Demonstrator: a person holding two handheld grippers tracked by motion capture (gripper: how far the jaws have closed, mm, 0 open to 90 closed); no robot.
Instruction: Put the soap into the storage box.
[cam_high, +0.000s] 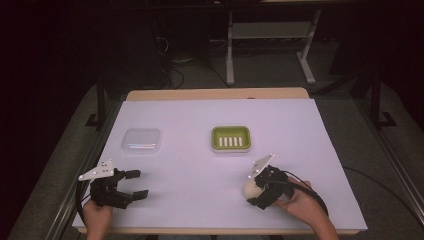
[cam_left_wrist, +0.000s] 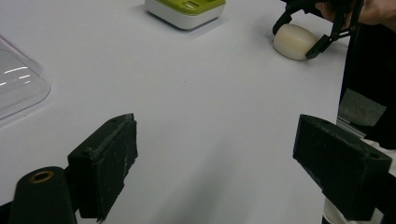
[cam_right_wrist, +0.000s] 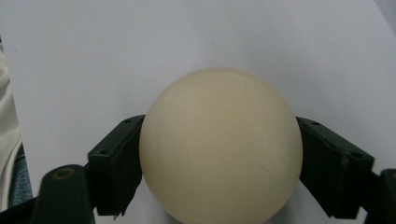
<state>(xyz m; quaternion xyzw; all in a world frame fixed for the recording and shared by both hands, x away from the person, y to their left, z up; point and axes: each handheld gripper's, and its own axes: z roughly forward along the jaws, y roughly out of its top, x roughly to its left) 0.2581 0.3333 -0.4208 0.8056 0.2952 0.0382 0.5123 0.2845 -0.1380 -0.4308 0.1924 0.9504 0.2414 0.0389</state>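
Right tongs clamped on a cream bar of soap at the worktop's near edge.

The right tongs (cam_high: 256, 189) grip the soap (cam_high: 250, 188) from both sides at about 5 o'clock on the white worktop (cam_high: 300, 150). The left tongs (cam_high: 136, 184) hover with jaws apart at 7 o'clock. A green soap dish (cam_high: 230, 138) sits near the centre; a clear lid (cam_high: 141, 140) lies at its 9 o'clock.

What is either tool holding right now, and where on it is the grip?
The right tool grips the cream soap bar across its two opposite sides, with the bar low over the table. The left tool is open and holds nothing.
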